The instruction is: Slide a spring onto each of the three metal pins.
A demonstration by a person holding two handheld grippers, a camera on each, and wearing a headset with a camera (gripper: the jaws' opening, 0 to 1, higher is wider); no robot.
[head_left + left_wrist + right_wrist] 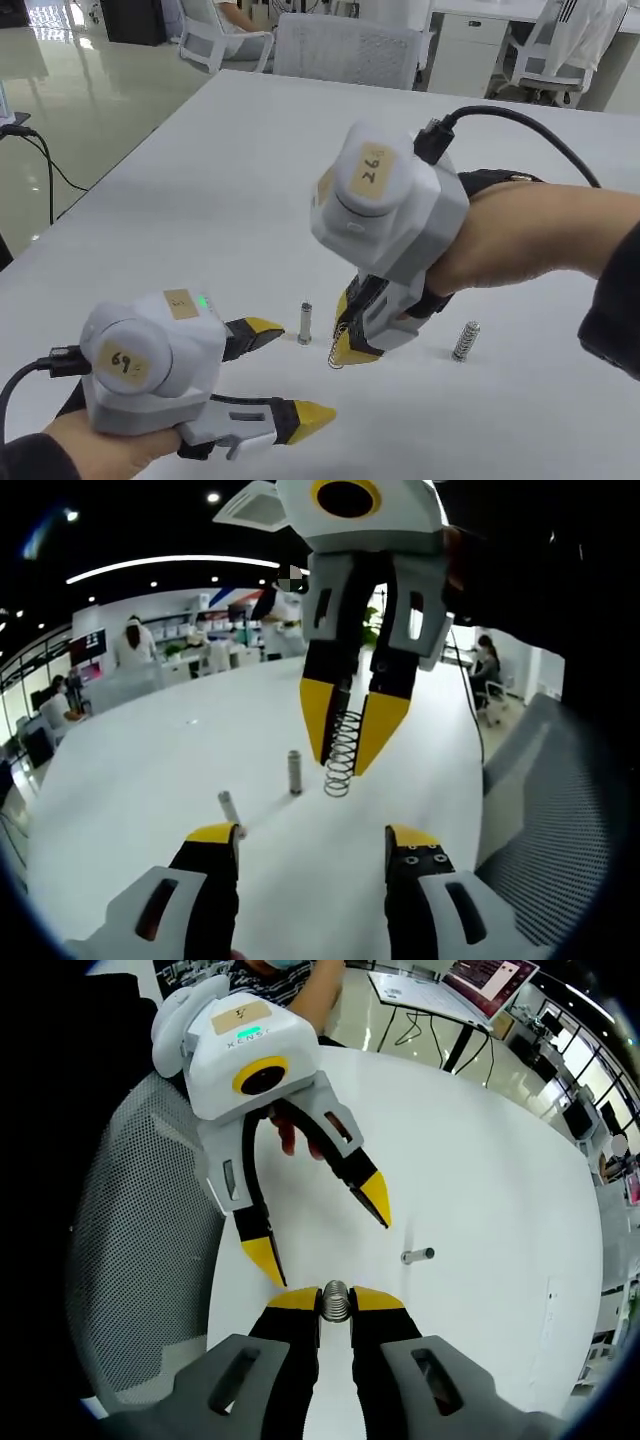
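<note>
My right gripper [347,343] is shut on a small metal spring [335,352], held just above the white table. In the right gripper view the spring [336,1302] sits pinched between the yellow tips. A bare metal pin [305,323] stands upright just left of the spring. Another spring [466,341] stands to the right, apparently on a pin. My left gripper [290,370] is open at the lower left with nothing between its tips. In the left gripper view the pin [295,772] is beside the held spring [341,752], and a second pin [229,807] lies close to the left fingertip [213,832].
The white table [200,200] stretches wide around the work. Mesh office chairs [345,48] stand at its far edge, with desks behind. A black cable [520,125] runs from the right gripper over the person's arm.
</note>
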